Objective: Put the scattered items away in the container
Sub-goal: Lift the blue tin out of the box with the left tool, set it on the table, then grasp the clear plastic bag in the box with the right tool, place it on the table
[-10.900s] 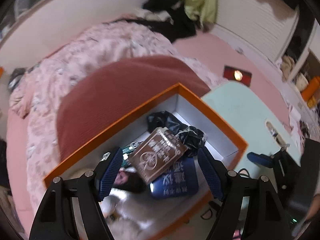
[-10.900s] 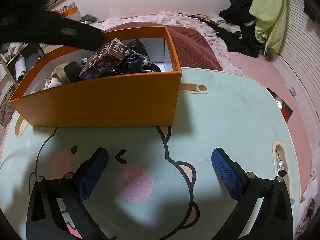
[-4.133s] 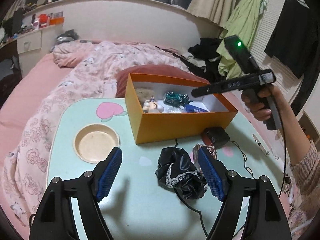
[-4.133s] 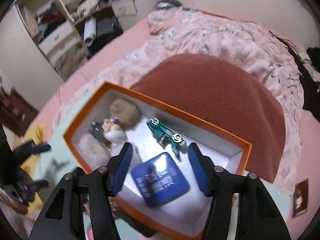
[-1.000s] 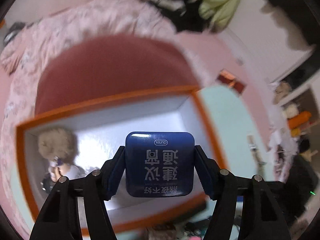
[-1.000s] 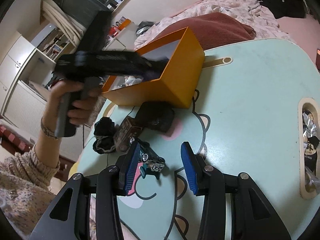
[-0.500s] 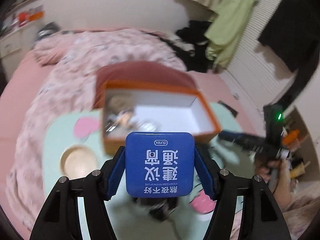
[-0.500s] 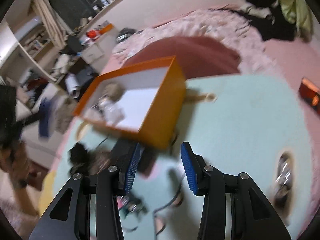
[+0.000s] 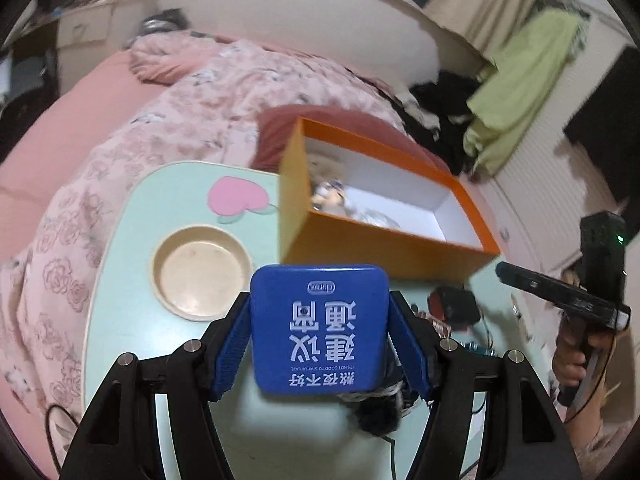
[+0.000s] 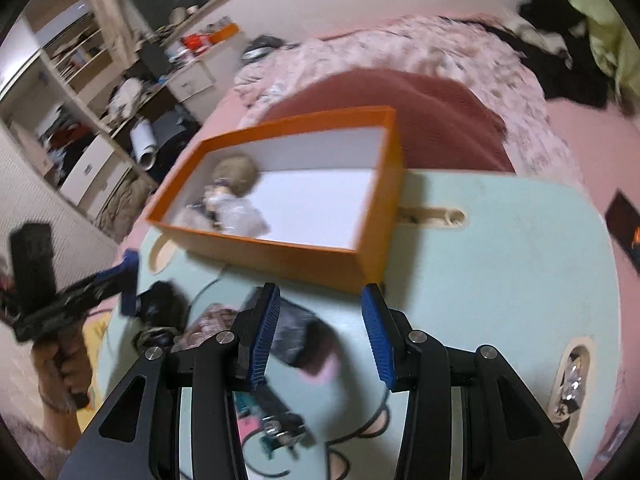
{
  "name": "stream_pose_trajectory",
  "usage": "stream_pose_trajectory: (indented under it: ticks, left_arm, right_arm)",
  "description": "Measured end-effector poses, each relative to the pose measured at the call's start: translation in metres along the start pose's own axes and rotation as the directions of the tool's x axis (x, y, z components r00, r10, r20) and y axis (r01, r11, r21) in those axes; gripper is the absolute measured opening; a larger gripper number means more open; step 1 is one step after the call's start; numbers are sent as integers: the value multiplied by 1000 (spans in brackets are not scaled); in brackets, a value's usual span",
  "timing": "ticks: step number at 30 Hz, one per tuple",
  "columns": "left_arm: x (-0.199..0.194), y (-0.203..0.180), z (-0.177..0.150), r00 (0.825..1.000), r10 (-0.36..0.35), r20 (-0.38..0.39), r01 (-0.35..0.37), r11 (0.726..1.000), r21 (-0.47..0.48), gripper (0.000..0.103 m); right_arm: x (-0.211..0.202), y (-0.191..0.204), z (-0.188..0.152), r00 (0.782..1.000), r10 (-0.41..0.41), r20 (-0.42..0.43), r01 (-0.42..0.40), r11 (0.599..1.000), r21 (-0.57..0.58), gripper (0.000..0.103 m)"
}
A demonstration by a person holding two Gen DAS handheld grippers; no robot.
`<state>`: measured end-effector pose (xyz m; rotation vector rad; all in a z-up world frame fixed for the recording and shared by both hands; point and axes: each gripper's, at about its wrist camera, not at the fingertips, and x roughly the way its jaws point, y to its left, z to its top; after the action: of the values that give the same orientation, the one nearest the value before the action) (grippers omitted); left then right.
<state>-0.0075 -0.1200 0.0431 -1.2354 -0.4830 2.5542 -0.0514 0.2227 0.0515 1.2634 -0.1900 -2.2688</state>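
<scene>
A blue square tin [image 9: 320,328] with white lettering sits clamped between the pads of my left gripper [image 9: 320,320], above the mint table [image 9: 120,264] and in front of the orange box [image 9: 384,248]. The box [image 10: 280,256] is open on top, with a doll [image 10: 224,196] and a plush at one end. My right gripper [image 10: 320,336] hangs open and empty over the table near the box's front wall. Below it lie a black pouch [image 10: 300,336], a brown packet [image 10: 208,324], a black cloth [image 10: 160,304] and a teal toy car [image 10: 276,432]. The right wrist view shows the left gripper [image 10: 129,280] at far left.
A round beige recess [image 9: 202,276] is sunk into the table left of the box. A cable [image 10: 208,284] runs across the table by the pouch. A bed with a pink floral quilt [image 9: 180,120] and a dark red cushion [image 10: 420,96] lies behind the table. Shelves [image 10: 80,80] stand at left.
My left gripper has drawn back with the blue tin from above the box to over the table in front of it. My right gripper has lifted away from the toy car and swung toward the box.
</scene>
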Motion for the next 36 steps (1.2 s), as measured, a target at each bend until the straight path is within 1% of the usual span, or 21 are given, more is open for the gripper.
stream_pose_trajectory:
  ticks: [3,4,5,8,11,14,17,18,19,20,22,23,24,26,29,31,32,34,36]
  left_arm:
    - [-3,6,-5,1000,17,-10,-17,1000,-1,65]
    - [-2,6,-8,999,34,-25,-34,999,11,66]
    - [-1,5,-11,998,45,-32,-44,999,27,66]
    - [1,-2,-19,998,50,-47,-46,996,71,66]
    - [9,-10,-30,996,43,-83,-35,995,95,65]
    - [15,-17,-42,993,46,-106,-32,992,126,65]
    - [15,-21,-53,994,51,-102,-35,988,153,67]
    - [14,-23,-55,994,51,-96,-35,986,163,70]
    - [12,-24,-57,995,47,-94,-30,985,169,72]
    - [11,-25,-58,995,42,-92,-26,985,170,73]
    - [6,-25,-59,996,36,-81,-23,986,163,80]
    - [4,-24,-58,997,28,-73,-16,987,157,81]
    - [0,-23,-57,998,16,-62,-6,989,150,81]
    - [-8,-22,-53,999,-7,-39,12,991,132,84]
    - [-16,-17,-44,1000,-12,-15,14,994,105,86]
    - [-18,-15,-36,1000,-6,-13,7,996,89,86]
    - [-18,-14,-32,1000,-5,-11,6,996,85,86]
    - [-19,-14,-23,1000,-3,-12,4,996,87,86]
    - [-19,-17,-13,1000,3,-17,-2,995,100,86]
  right_arm:
    - [-7,21,16,996,85,19,-85,995,-46,44]
    - [-6,28,26,994,106,17,-105,993,-60,44]
    - [-1,34,35,994,110,7,-109,992,-67,44]
    - [31,47,61,995,73,-73,-77,995,-59,44]
    - [78,56,82,982,49,-181,-57,997,-42,44]
    - [116,59,87,965,34,-258,-42,999,-25,44]
    - [139,62,82,952,-36,-305,18,998,-62,44]
    - [145,63,79,945,-48,-324,28,998,-65,39]
    - [147,63,76,946,-51,-321,29,997,-75,37]
    - [146,64,75,948,-48,-314,19,995,-93,30]
    - [143,66,73,952,-58,-299,25,993,-113,29]
    - [140,66,73,956,-61,-286,28,993,-118,29]
    - [134,66,73,963,-55,-265,25,993,-115,29]
    - [115,64,75,981,-18,-195,-2,995,-102,29]
    - [82,65,77,995,9,-96,-20,993,-114,29]
    - [58,69,73,998,39,-52,-46,988,-144,29]
    - [48,71,69,997,61,-43,-67,985,-159,29]
    - [32,76,58,993,108,-42,-114,976,-184,29]
    - [23,82,44,989,138,-58,-147,967,-209,30]
